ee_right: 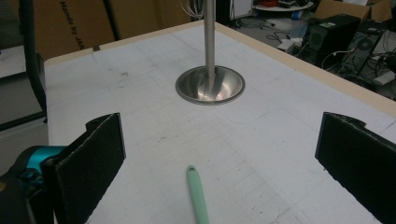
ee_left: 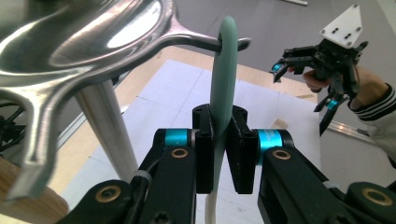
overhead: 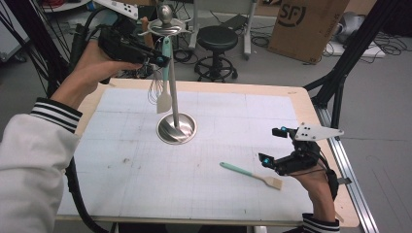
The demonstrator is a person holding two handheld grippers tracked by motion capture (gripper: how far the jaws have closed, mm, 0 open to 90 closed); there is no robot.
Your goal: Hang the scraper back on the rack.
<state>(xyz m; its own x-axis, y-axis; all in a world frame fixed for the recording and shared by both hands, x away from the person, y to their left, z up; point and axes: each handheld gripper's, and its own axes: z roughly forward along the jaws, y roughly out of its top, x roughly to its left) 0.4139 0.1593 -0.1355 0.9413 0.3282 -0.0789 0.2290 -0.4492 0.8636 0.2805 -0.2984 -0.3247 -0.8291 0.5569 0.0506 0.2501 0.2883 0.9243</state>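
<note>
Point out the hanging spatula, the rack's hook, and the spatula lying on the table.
hanging spatula (ee_left: 223, 88), left gripper view, green handle above the pads
rack hook (ee_left: 196, 40), left gripper view, steel arm through the handle's loop
spatula on table (overhead: 238, 169), high view, green handle

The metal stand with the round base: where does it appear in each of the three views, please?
High view: the metal stand rises left of centre, with its base on the mat.
Left gripper view: its hooked top and pole are at the upper left.
Right gripper view: its base and pole are at the top centre.
Shared landmark: the white gridded mat under it.
</note>
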